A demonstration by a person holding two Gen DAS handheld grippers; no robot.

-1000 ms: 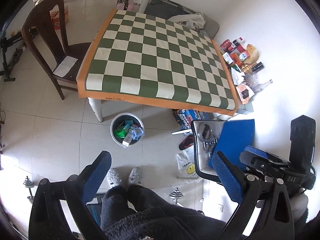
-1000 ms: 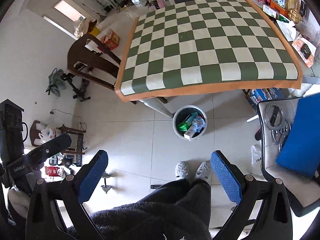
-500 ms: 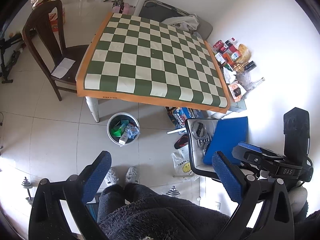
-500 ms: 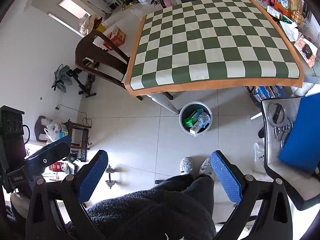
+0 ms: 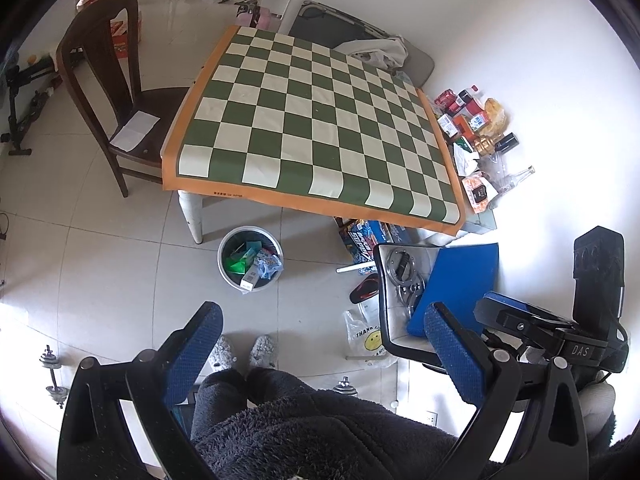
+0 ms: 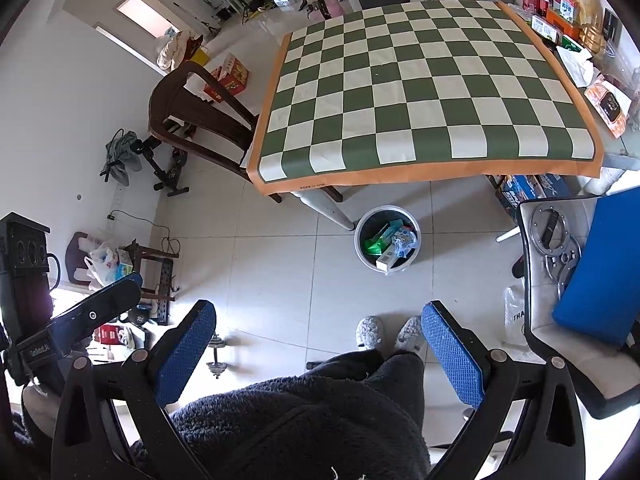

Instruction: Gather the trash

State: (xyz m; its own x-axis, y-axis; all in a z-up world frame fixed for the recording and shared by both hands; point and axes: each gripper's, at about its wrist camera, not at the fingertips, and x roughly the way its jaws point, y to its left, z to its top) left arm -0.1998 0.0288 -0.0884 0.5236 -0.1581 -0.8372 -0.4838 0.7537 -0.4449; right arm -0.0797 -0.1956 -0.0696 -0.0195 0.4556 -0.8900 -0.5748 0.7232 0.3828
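A round white trash bin (image 5: 224, 268) stands on the tiled floor by the table's front leg, holding green, blue and white wrappers and a small box (image 5: 251, 277); it also shows in the right wrist view (image 6: 362, 254). My left gripper (image 5: 322, 342) is open and empty, high above the floor, well back from the bin. My right gripper (image 6: 318, 340) is open and empty at a similar height. The table (image 5: 320, 120) has a green and white chequered cloth with nothing lying on the cloth.
A dark wooden chair (image 5: 116, 92) stands left of the table. Packets and bottles (image 5: 474, 132) line the table's right edge by the wall. A chair with a blue cushion (image 5: 464, 276) and metal rings is at right. A plastic bag (image 5: 366, 336) and dumbbells (image 5: 54, 374) lie on the floor.
Both grippers have pulled back and risen, so table and bin look smaller and farther. Both stay open and empty.
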